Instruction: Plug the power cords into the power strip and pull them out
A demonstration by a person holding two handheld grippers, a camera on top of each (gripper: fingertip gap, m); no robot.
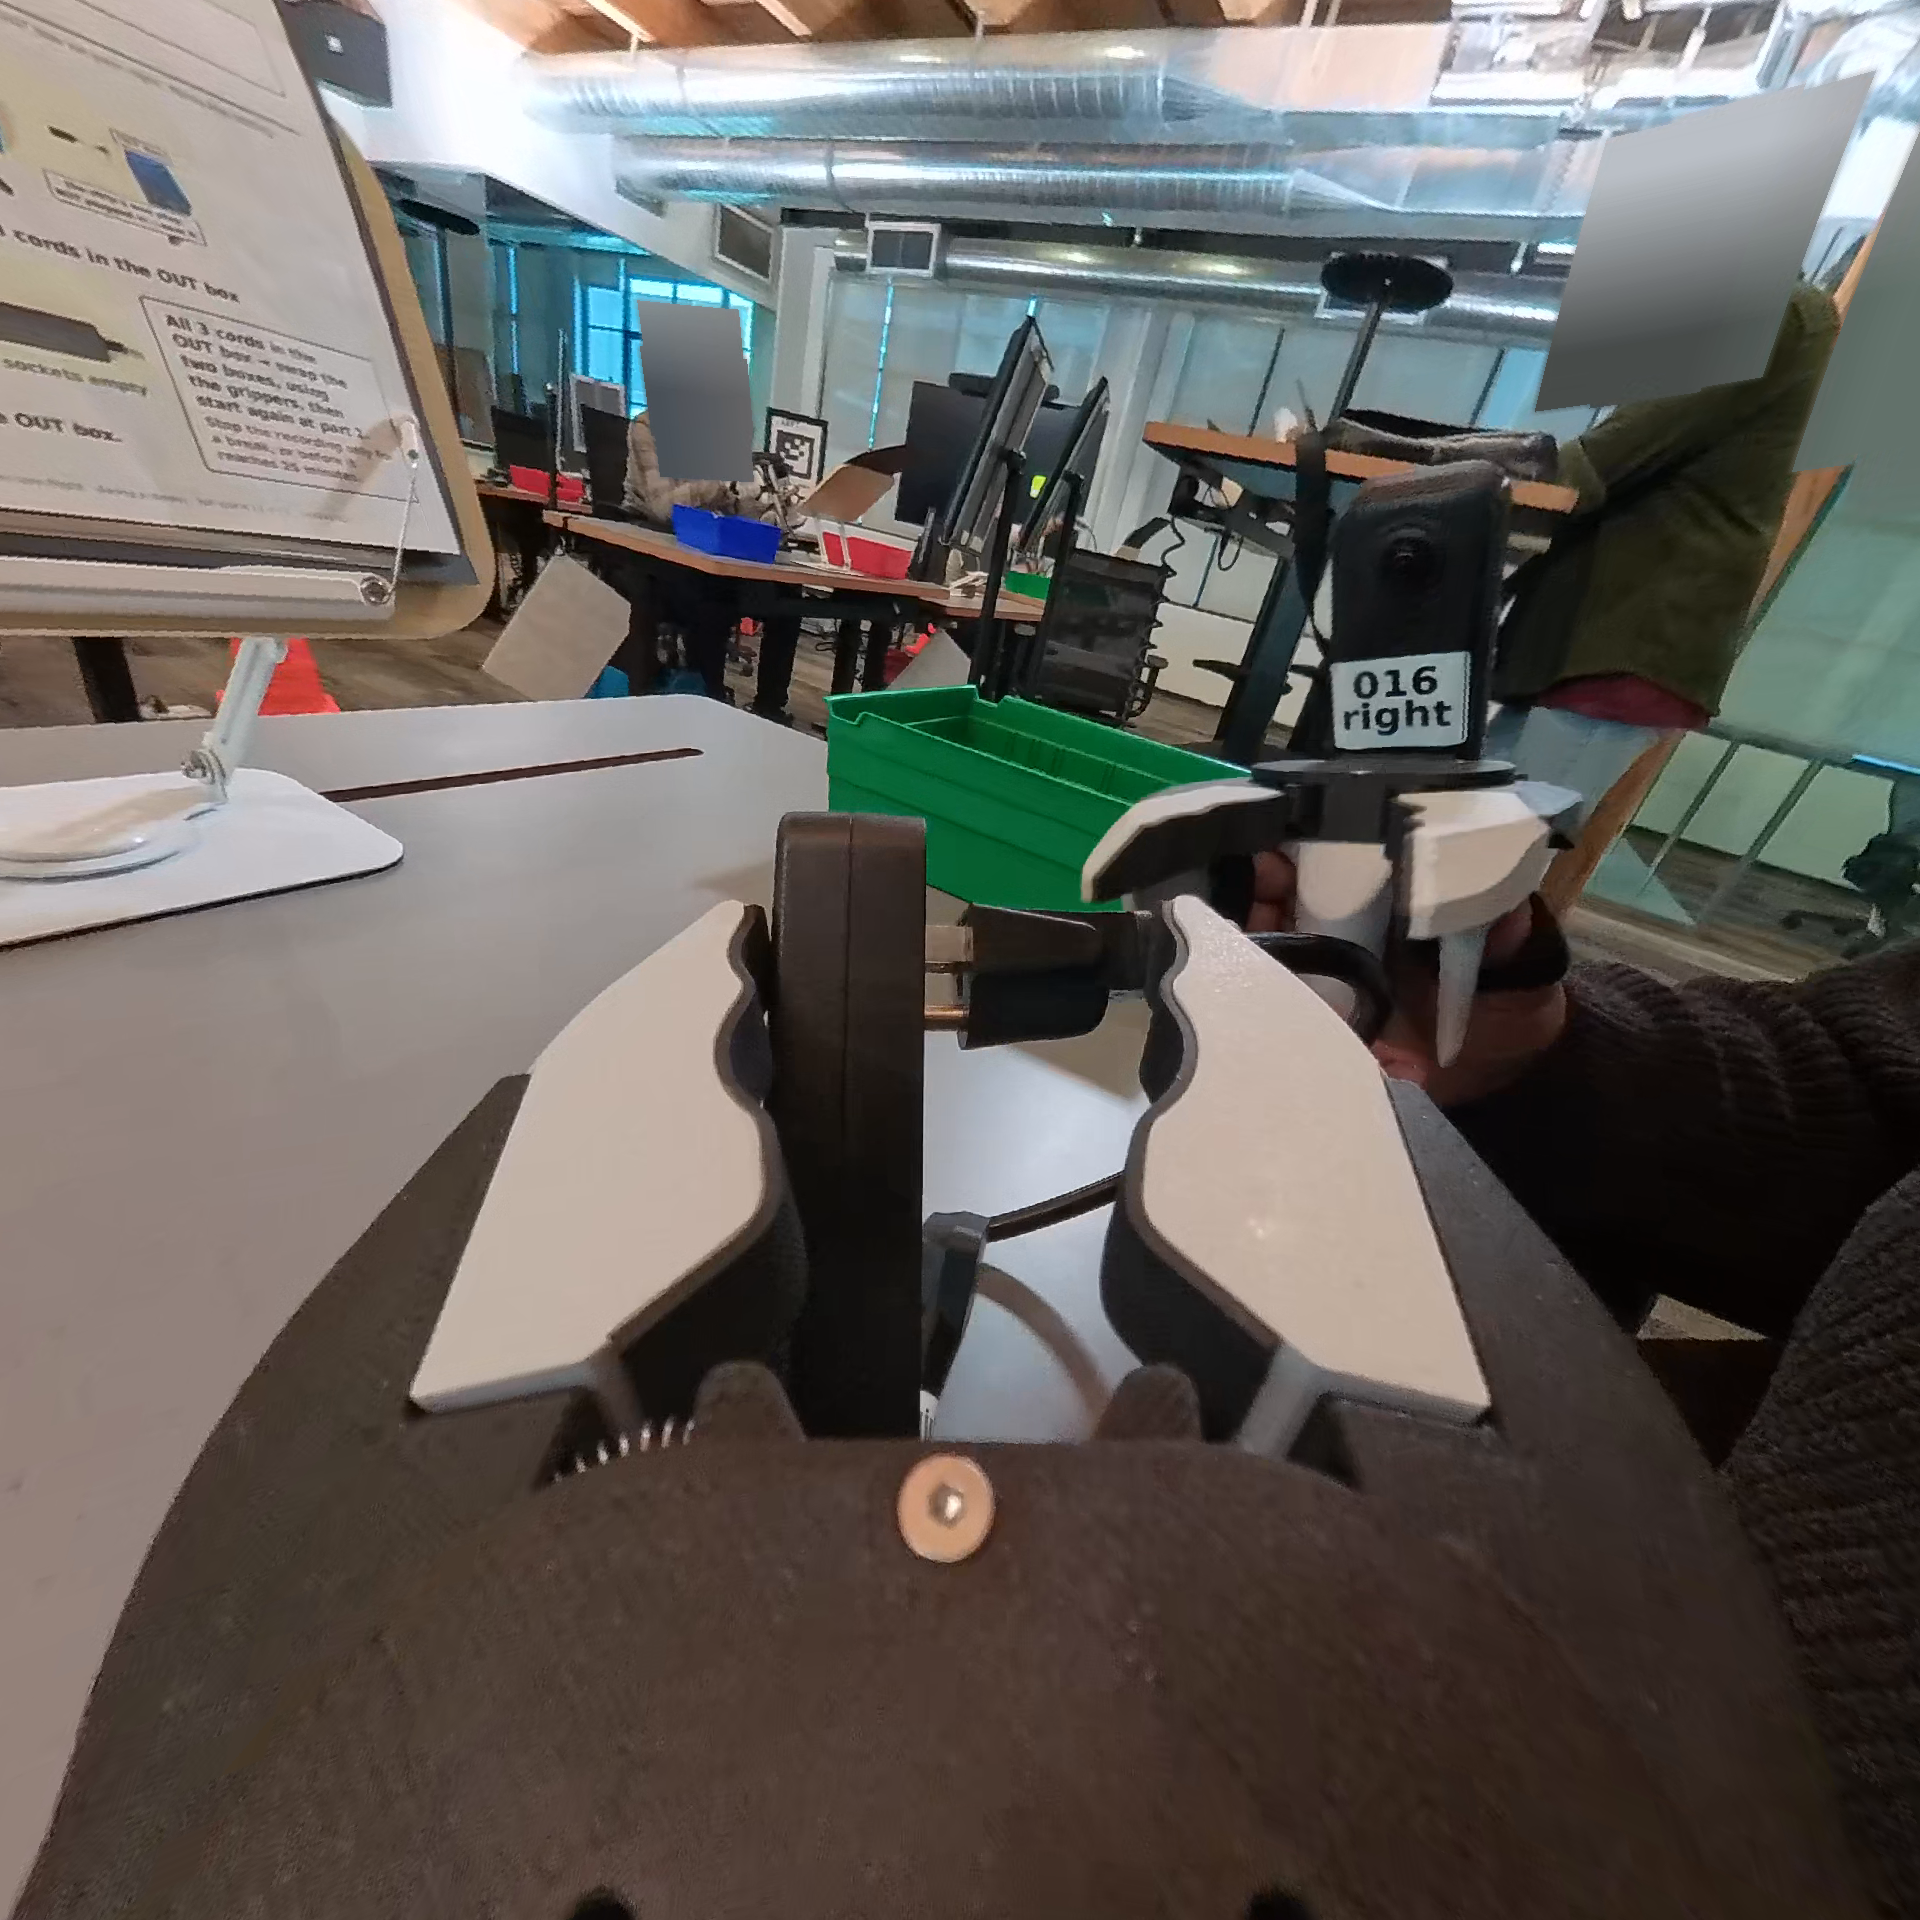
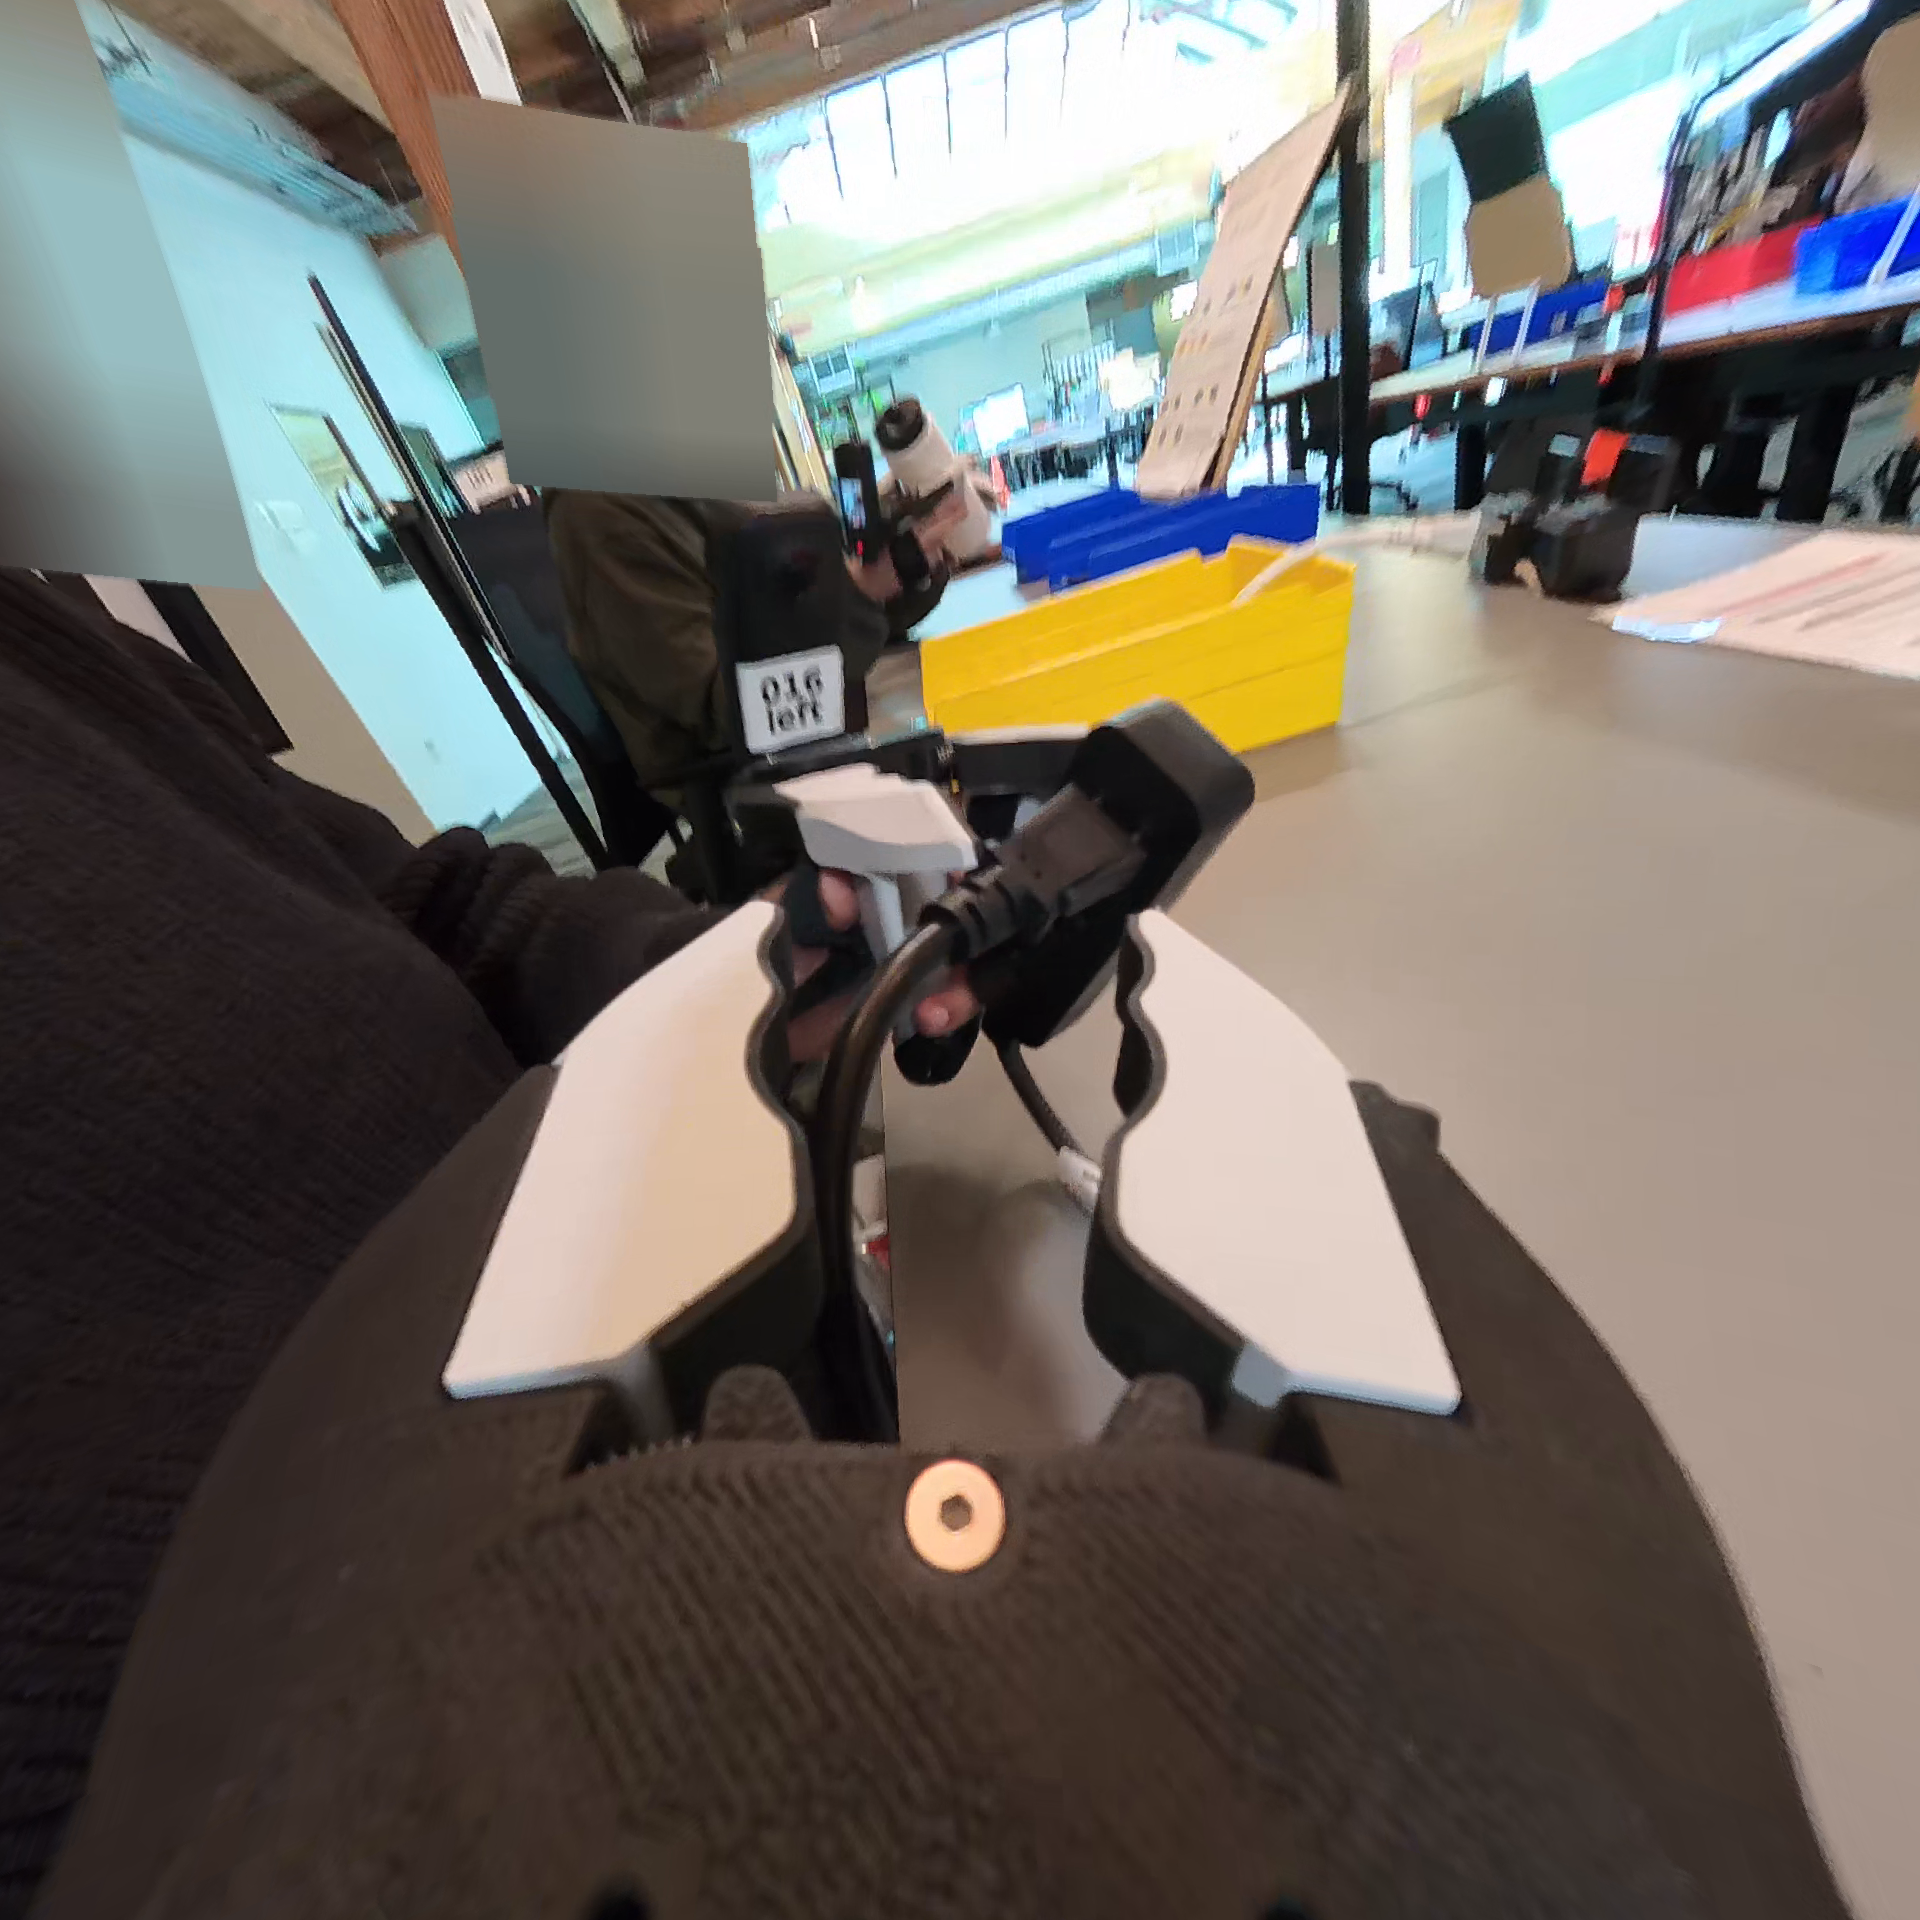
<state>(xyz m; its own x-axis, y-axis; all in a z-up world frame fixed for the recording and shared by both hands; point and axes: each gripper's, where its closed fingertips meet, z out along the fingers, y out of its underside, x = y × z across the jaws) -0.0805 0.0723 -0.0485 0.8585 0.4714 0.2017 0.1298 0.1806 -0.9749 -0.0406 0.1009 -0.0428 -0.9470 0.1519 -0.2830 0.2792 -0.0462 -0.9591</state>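
Note:
A black power strip [image 1: 852, 1039] stands on edge between my left gripper's [image 1: 961, 935] fingers, held above the grey table [image 1: 312, 1039]. A black plug [image 1: 1029, 977] sits partly in it, its prongs still showing. The left finger presses the strip's back and the right finger presses the plug's rear. In the right wrist view the strip [image 2: 1164, 800] and plug [image 2: 1049, 862] are just ahead of my right gripper [image 2: 951, 940], which is open. The plug's black cord [image 2: 847, 1091] hangs down between its fingers. The right gripper also shows in the left wrist view [image 1: 1320, 883], the left gripper in the right wrist view [image 2: 935, 800].
A green bin [image 1: 997, 790] stands behind the strip. A yellow bin [image 2: 1132, 655] and a blue bin [image 2: 1153, 530] lie farther along the table. A document stand [image 1: 187, 312] is at the far left. Papers [image 2: 1787, 603] lie at the far right. A person sits nearby.

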